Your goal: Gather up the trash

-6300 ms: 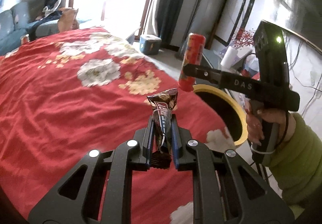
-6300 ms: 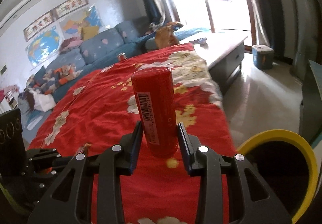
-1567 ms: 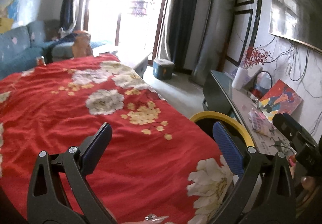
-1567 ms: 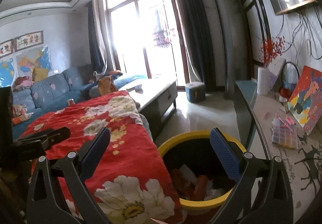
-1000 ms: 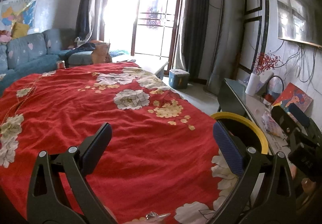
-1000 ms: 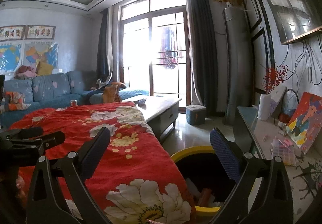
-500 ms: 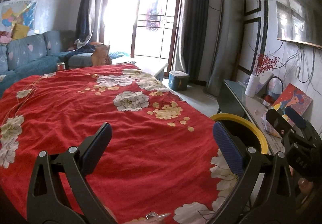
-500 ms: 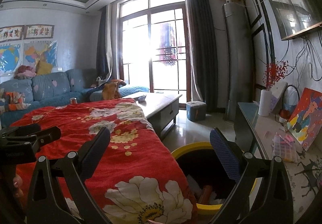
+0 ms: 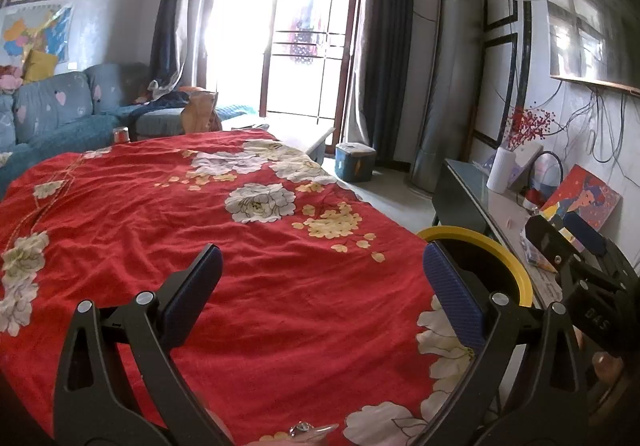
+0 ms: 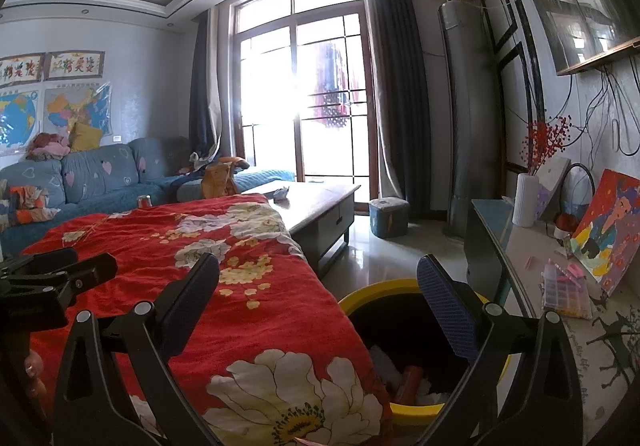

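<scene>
Over the red flowered bed [image 9: 248, 270] we hold both grippers empty: left gripper [image 9: 322, 282] and right gripper [image 10: 318, 294] with jaws spread wide. Beside the bed's right edge stands the yellow-rimmed bin [image 10: 372, 292], with trash [image 10: 412, 380] inside. We see no other trash on the bed; a small can [image 9: 120, 134] near its far edge may be missed.

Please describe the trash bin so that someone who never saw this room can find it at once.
Find the table under the red floral cloth. At its near right corner, on the floor, stands the round trash bin. Only it has a bright yellow rim, with a dark inside holding trash.
</scene>
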Available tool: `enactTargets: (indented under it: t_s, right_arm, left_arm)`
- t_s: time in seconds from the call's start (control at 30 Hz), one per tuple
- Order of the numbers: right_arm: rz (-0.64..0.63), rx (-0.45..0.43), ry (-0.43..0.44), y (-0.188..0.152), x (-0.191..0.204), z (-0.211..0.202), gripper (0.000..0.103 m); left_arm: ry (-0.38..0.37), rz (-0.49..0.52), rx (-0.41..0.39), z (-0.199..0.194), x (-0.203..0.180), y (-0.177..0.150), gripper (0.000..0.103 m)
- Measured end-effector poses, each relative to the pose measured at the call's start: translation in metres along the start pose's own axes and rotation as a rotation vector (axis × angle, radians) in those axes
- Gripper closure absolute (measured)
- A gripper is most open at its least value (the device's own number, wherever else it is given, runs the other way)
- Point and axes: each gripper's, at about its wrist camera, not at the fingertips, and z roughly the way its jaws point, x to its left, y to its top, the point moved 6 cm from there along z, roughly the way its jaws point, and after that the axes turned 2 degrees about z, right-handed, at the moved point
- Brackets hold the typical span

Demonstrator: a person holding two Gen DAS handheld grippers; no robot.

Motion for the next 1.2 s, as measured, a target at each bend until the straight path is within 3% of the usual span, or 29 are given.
enactTargets:
  t_s: [1.2]
  right_arm:
    - [0.003,0.002,0.002,0.0021,-0.0021,0.0008,0.007]
  left_arm:
    - [-0.001,0.0,-0.001,-0.0002,-0.0008,-0.0003,0.011]
